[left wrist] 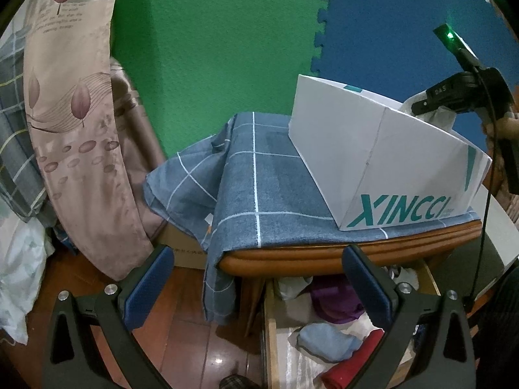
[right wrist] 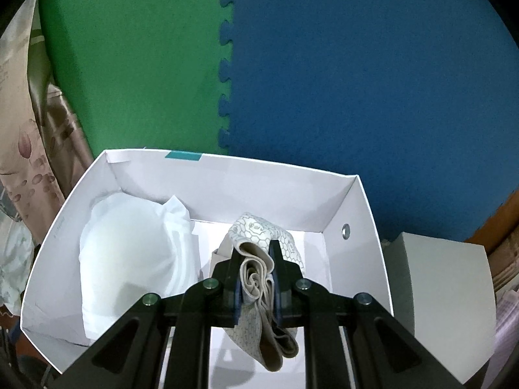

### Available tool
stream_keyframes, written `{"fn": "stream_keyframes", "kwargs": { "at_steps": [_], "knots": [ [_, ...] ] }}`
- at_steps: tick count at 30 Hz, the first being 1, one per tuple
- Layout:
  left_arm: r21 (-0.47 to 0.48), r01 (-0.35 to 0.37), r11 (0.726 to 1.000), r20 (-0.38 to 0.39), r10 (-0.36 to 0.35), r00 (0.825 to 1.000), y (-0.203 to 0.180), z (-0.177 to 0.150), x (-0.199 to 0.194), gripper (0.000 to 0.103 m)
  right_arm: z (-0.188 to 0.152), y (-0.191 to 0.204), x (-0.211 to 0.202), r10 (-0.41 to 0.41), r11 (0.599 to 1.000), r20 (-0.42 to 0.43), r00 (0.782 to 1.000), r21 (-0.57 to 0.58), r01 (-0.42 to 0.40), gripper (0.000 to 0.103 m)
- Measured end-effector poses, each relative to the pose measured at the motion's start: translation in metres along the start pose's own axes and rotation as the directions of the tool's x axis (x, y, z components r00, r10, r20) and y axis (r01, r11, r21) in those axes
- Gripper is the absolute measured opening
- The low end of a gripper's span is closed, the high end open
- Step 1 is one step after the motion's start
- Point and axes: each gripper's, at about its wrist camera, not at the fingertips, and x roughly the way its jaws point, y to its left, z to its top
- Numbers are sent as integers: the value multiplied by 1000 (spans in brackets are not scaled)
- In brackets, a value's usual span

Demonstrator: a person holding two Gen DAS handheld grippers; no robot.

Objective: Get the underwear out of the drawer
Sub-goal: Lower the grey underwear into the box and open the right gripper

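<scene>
My right gripper (right wrist: pixel 256 253) is shut on a rolled beige underwear with a honeycomb print (right wrist: pixel 256 275), held inside the white box (right wrist: pixel 275 175). A white padded garment (right wrist: pixel 129 243) lies in the box's left half. In the left wrist view the white box (left wrist: pixel 373 149) stands on the cloth-covered cabinet, and the right gripper (left wrist: pixel 421 105) shows above its far rim. My left gripper (left wrist: pixel 259 275) is open and empty above the open drawer (left wrist: pixel 271 330), which holds purple (left wrist: pixel 334 298), blue (left wrist: pixel 327 340) and red (left wrist: pixel 350 366) garments.
A blue checked cloth (left wrist: pixel 253 188) covers the wooden cabinet top (left wrist: pixel 324 256). A patterned curtain (left wrist: pixel 71 123) hangs at left. Green and blue foam mats (right wrist: pixel 227 64) line the wall. A white object (right wrist: pixel 438 285) stands right of the box.
</scene>
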Motion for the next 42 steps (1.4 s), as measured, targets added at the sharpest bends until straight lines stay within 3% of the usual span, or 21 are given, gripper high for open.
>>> {"fn": "stream_keyframes", "kwargs": {
  "at_steps": [42],
  "knots": [
    [11, 3, 1000, -7, -3, 1000, 1, 0, 1, 103, 2, -3, 10, 25, 1000, -40, 999, 19, -24, 14]
  ]
}}
